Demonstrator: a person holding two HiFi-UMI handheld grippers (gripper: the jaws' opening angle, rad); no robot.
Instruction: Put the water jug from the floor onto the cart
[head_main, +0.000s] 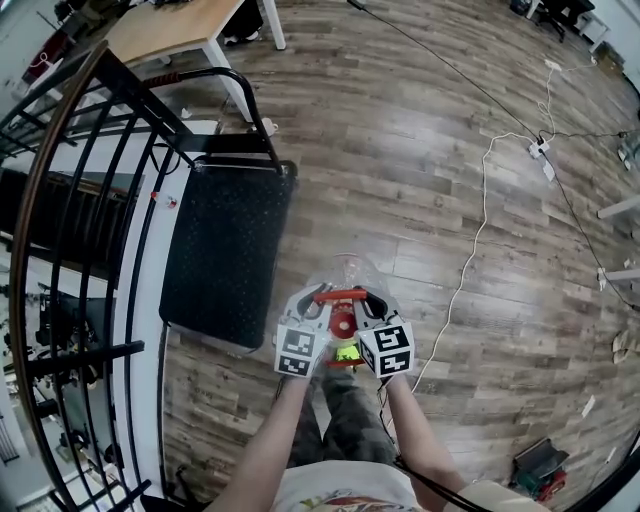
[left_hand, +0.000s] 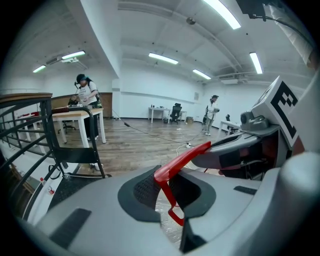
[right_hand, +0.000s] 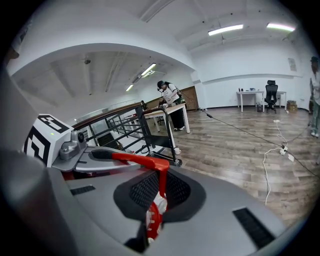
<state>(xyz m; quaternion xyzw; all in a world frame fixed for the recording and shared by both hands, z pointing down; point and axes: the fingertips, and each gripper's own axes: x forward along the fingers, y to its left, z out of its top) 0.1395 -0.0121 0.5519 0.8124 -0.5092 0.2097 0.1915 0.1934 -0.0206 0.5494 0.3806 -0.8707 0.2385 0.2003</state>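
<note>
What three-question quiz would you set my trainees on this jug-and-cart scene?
1. Which part of the water jug do the left gripper and the right gripper both clamp with their fingers?
2. True or false: the water jug already sits on the cart.
3. In the head view, the cart's black deck lies on which side of the water jug? A: left. B: right. C: directly beneath it.

Key
1. The red handle.
2. False.
3. A.
</note>
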